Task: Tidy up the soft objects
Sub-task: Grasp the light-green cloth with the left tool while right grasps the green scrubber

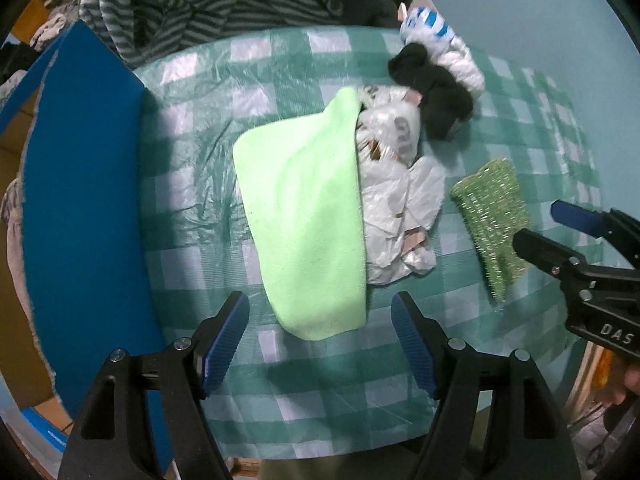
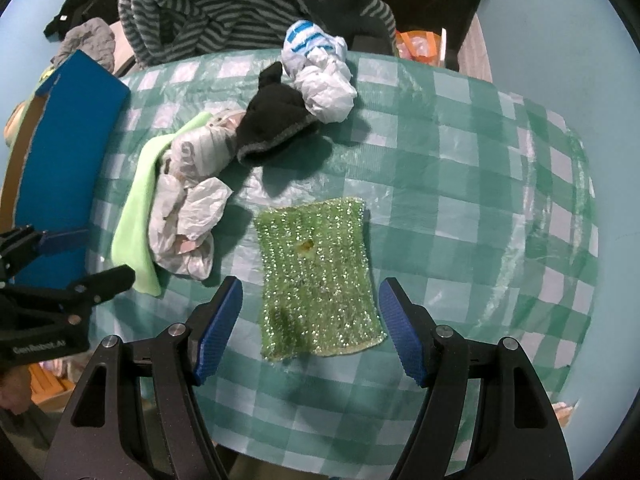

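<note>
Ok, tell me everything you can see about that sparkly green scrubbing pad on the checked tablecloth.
The sparkly green scrubbing pad is a roughly rectangular, knitted-looking piece with glittery threads, a small brownish spot near its middle and a darker, damp-looking patch at one near corner. It lies flat on the green checked tablecloth, apart from the crumpled white plastic bag beside it. The right claw is over its near edge, jaws open on either side, not touching it.

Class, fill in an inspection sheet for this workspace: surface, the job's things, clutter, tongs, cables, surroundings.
Surface: green checked tablecloth, wrinkled.
Job's things: light green cloth partly over crumpled white plastic bags; glittery green scrubber lying flat, apart; black sock against knotted blue-striped bag.
Clutter: nothing seen.
Tongs: left tongs open above cloth's near end; right tongs open, straddling scrubber.
Cables: nothing seen.
Surroundings: blue box; striped garment.
</note>
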Available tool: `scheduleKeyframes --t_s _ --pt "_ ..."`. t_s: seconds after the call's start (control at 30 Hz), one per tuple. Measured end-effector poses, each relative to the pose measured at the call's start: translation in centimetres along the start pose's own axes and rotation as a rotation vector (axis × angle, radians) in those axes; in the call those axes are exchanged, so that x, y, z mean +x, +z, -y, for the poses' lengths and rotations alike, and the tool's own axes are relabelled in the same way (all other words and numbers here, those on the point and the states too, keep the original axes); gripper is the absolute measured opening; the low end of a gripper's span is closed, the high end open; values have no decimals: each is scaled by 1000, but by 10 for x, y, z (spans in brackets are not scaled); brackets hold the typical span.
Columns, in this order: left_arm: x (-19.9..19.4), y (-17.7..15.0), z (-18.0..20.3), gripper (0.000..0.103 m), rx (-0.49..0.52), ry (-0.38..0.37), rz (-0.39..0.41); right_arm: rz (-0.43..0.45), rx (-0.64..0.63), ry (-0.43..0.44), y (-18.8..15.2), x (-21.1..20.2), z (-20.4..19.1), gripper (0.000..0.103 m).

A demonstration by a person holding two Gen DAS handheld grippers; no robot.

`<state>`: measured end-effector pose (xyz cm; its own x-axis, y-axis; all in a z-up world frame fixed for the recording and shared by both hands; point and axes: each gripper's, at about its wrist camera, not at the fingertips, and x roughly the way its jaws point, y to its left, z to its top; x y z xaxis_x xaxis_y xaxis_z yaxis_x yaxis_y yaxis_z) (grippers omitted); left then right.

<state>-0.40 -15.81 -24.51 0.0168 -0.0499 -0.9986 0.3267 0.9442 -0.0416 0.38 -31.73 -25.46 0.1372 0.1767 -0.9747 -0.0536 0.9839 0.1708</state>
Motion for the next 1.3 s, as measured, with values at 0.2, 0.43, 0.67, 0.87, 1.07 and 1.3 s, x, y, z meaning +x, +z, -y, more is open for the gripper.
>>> scheduleKeyframes --t_s 0.2,0.43,0.67,0.87,1.07,1.3 --pt "21 3 0 75 -22 35 -34 -23 -12 -20 0 14 -1 72" --pt "35 10 2 75 -42 48 -51 -35 -19 -48 1 25 -1 72" --pt "40 12 -7 57 -53 1 -50 -50 -28 -70 0 36 0 72" --pt "34 9 -13 15 -34 -3 -44 -57 -23 -83 1 40 0 72" --pt "20 -2 -25 10 -35 -34 -32 -51 -40 -106 4 42 -7 68" --pt "7 -24 -45 8 -45 -11 -27 -30 -38 -108 2 38 -8 41"
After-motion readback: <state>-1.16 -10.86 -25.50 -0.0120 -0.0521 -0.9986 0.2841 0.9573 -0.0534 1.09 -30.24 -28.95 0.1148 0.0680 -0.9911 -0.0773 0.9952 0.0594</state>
